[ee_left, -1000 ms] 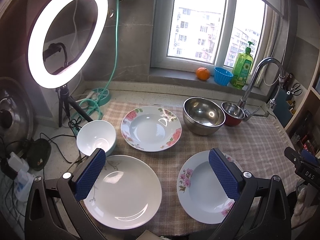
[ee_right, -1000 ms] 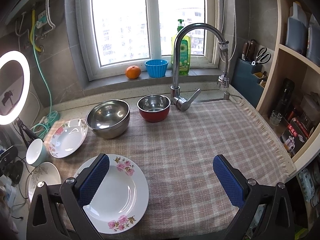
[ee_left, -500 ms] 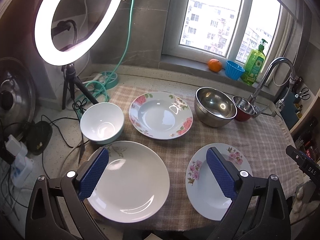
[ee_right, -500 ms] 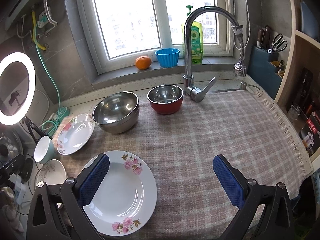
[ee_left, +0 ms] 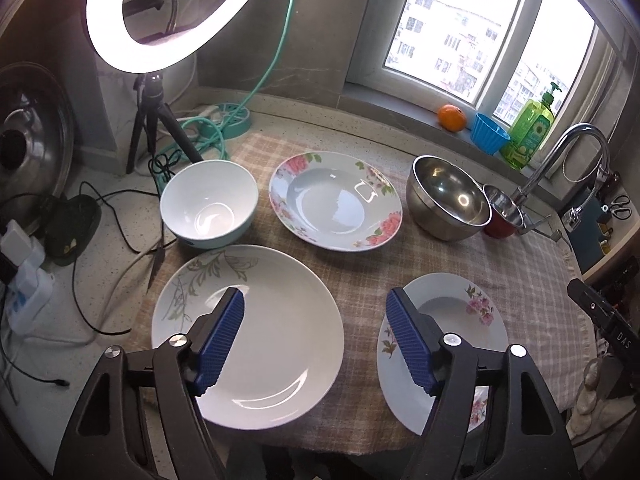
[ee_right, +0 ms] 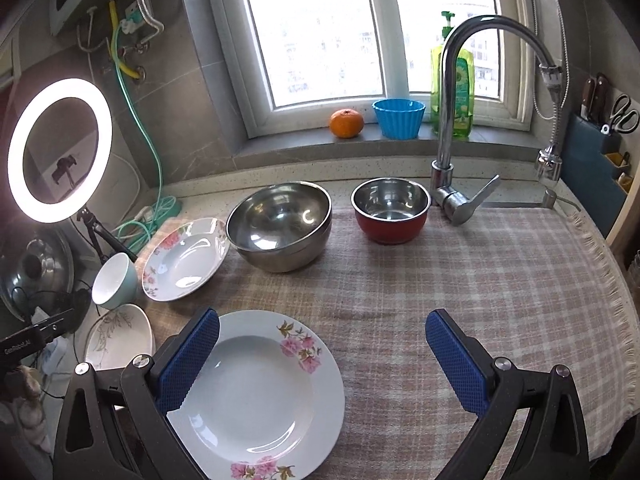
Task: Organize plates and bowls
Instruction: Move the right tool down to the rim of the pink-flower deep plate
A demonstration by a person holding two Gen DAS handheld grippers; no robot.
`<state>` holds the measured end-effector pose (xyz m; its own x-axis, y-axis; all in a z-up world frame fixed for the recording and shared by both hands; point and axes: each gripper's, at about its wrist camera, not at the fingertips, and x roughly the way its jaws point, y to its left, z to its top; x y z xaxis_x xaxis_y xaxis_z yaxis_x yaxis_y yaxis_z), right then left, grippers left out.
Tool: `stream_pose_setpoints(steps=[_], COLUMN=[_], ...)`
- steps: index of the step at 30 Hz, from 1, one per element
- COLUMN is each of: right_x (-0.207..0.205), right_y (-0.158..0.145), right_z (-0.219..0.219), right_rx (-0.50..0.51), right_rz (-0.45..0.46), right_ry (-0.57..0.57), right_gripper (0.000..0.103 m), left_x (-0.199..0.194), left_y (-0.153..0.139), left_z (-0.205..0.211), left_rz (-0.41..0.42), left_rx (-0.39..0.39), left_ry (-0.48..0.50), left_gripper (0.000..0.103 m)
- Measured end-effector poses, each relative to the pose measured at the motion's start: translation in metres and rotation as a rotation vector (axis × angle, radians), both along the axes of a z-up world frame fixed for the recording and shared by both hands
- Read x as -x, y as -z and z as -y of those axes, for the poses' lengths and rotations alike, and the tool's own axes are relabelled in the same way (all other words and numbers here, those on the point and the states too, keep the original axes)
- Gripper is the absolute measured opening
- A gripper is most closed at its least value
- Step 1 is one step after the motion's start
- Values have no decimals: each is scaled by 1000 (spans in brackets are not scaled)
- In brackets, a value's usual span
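Note:
My left gripper (ee_left: 316, 300) is open and empty, low over the near white plate with a leaf print (ee_left: 280, 328). A near floral plate (ee_left: 472, 320) lies to its right, a far floral plate (ee_left: 336, 200) behind. A white bowl (ee_left: 208, 204), a large steel bowl (ee_left: 448, 196) and a red bowl (ee_left: 502, 216) stand further back. My right gripper (ee_right: 322, 328) is open and empty above the near floral plate (ee_right: 260, 384). The right wrist view also shows the steel bowl (ee_right: 280, 226), red bowl (ee_right: 390, 210), far floral plate (ee_right: 184, 260), white bowl (ee_right: 114, 280) and leaf plate (ee_right: 120, 336).
A checked cloth (ee_right: 460, 280) covers the counter. A faucet (ee_right: 448, 120) stands behind the red bowl. A ring light on a tripod (ee_left: 160, 12) and cables (ee_left: 120, 220) sit at the left. An orange (ee_right: 346, 123), blue cup (ee_right: 398, 117) and soap bottle (ee_right: 452, 92) are on the sill.
My left gripper has moved forward and down toward the leaf plate, and its fingers are closer together. My right gripper has moved forward and slightly down over the near floral plate.

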<state>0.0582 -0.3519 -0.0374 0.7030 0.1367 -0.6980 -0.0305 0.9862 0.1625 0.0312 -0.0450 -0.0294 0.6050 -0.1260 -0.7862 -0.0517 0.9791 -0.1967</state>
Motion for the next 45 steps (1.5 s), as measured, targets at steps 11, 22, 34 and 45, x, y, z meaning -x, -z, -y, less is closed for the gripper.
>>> stream_pose_setpoints(steps=[11, 22, 34, 45], right_x=[-7, -1, -12, -20], right_y=[48, 88, 104, 114], right_z=[22, 36, 42, 33], right_rx=[-74, -204, -275, -305], right_rz=[-212, -361, -424, -471], right_ry=[-31, -41, -35, -75], right_gripper=[70, 42, 35, 26], left_x=[-11, -23, -38, -44], left_y=[44, 63, 80, 91], left_z=[38, 53, 61, 66], left_rz=[-180, -257, -314, -345], left_rx=[82, 83, 92, 88], left_ry=[165, 249, 257, 270], left_gripper=[58, 42, 37, 28])
